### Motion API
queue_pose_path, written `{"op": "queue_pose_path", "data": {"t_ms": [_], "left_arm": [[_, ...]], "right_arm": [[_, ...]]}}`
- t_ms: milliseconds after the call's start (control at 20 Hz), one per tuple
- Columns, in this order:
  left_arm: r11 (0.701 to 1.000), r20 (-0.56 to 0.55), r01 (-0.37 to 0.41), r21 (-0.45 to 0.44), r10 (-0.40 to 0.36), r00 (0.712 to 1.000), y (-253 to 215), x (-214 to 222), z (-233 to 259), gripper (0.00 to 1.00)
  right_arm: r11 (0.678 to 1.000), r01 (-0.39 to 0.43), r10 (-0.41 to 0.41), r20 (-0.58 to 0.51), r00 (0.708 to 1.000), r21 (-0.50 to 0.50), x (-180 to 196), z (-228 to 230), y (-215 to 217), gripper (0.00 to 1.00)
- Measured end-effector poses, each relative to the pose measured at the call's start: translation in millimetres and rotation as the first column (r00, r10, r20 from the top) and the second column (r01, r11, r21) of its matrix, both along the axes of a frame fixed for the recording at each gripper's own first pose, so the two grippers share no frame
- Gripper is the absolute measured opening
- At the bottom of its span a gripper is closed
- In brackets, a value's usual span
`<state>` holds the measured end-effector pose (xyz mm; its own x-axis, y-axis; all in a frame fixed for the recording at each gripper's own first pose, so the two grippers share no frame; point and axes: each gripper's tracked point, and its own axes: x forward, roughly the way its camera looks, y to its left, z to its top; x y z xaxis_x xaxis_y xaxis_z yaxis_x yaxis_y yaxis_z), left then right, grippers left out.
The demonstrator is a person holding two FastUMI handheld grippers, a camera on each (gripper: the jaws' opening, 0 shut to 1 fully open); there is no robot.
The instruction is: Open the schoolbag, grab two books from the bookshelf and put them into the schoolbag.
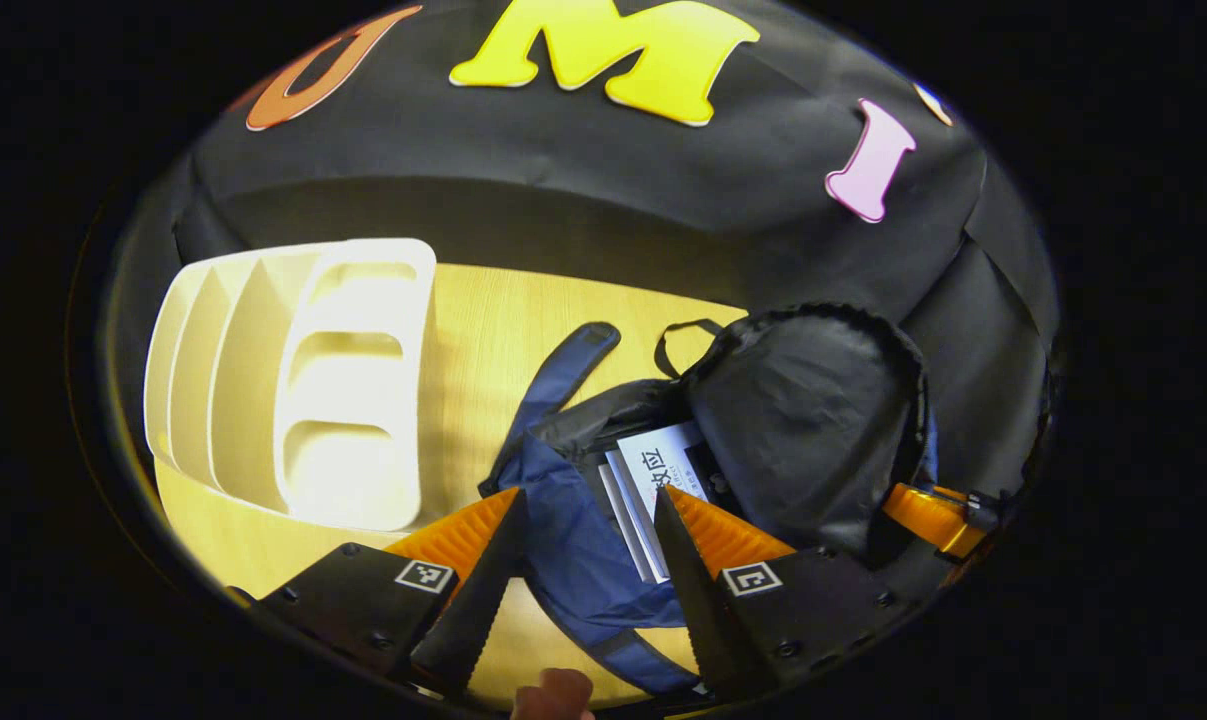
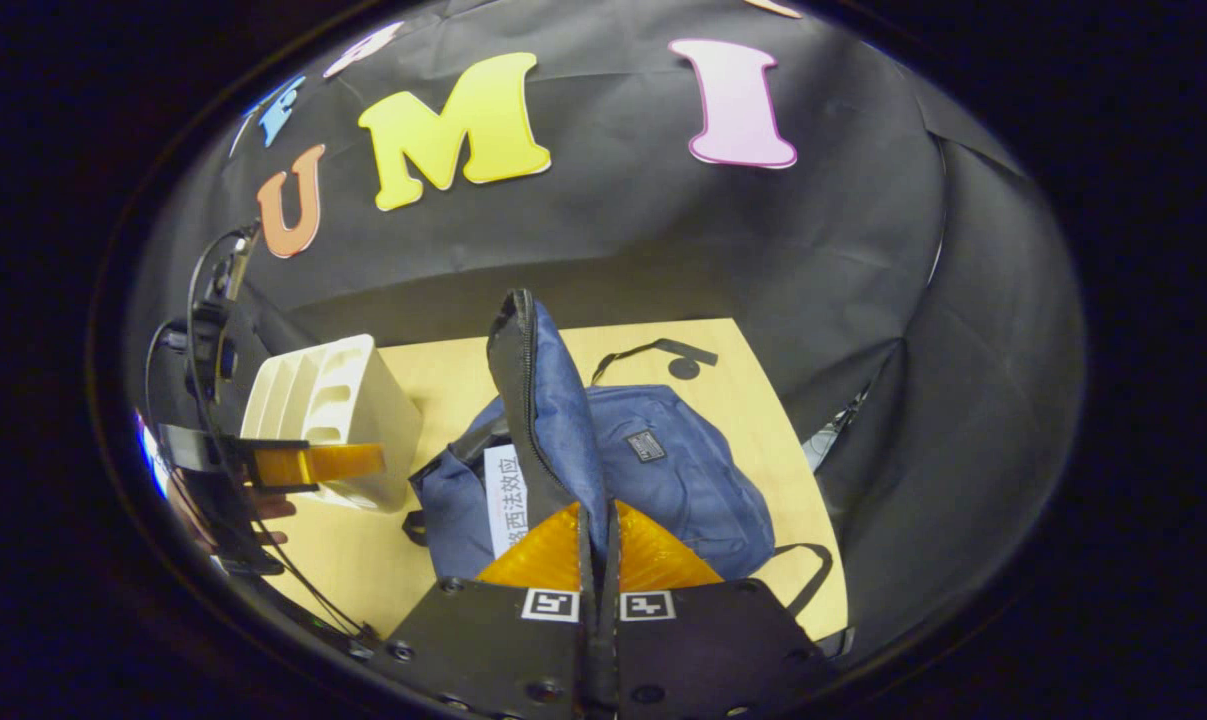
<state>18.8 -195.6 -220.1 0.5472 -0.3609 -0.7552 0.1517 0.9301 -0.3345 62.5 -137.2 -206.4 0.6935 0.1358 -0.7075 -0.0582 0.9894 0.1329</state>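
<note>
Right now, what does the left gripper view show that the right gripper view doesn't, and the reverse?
Left gripper view: the open left gripper above the blue fabric schoolbag and its black lining, with white books inside. Right gripper view: the right gripper shut on the bag's raised zipper flap, plus the front patch. Shared: schoolbag, a book, white slotted plastic bookshelf, light wooden table.

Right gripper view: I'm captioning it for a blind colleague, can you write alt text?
The right gripper is shut on the raised flap of a blue schoolbag lying on a wooden table, a white book inside. The white bookshelf stands left.
</note>
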Motion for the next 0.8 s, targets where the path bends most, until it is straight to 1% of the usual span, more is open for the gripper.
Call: {"op": "queue_pose_path", "data": {"t_ms": [150, 300, 350, 400, 450, 500, 650, 750, 800], "left_arm": [[0.998, 0.063, -0.014, 0.059, 0.010, 0.998, 28, -1, 26, 0.82], [0.992, 0.155, -0.073, 0.099, 0.057, 0.986, 59, 2, 56, 0.82], [0.990, 0.188, -0.094, 0.107, 0.073, 0.980, 69, 2, 66, 0.82], [0.987, 0.220, -0.113, 0.114, 0.086, 0.972, 79, 2, 77, 0.82], [0.985, 0.249, -0.128, 0.114, 0.096, 0.964, 87, 2, 88, 0.82], [0.983, 0.275, -0.142, 0.113, 0.106, 0.956, 93, 2, 98, 0.82], [0.977, 0.331, -0.179, 0.115, 0.133, 0.934, 111, -1, 117, 0.82], [0.972, 0.368, -0.203, 0.119, 0.147, 0.918, 124, -5, 131, 0.82], [0.970, 0.384, -0.214, 0.116, 0.155, 0.910, 131, -6, 141, 0.82]], "right_arm": [[1.000, -0.010, 0.010, 0.009, 1.000, 0.008, -4, -1, 13, 0.00], [1.000, -0.018, 0.018, 0.019, 1.000, 0.009, -11, -2, 26, 0.00], [1.000, -0.023, 0.023, 0.023, 0.999, 0.010, -12, -2, 32, 0.01], [1.000, -0.027, 0.027, 0.025, 0.999, 0.007, -16, -1, 36, 0.03], [1.000, -0.031, 0.031, 0.027, 0.999, 0.002, -19, -1, 41, 0.01], [0.999, -0.037, 0.037, 0.027, 0.999, 0.002, -21, -4, 46, 0.03], [0.999, -0.048, 0.047, 0.030, 0.998, 0.008, -28, -5, 60, 0.04], [0.999, -0.053, 0.052, 0.030, 0.998, 0.010, -35, -5, 68, 0.09], [0.998, -0.055, 0.054, 0.037, 0.998, 0.013, -36, -3, 72, 0.08]]}}
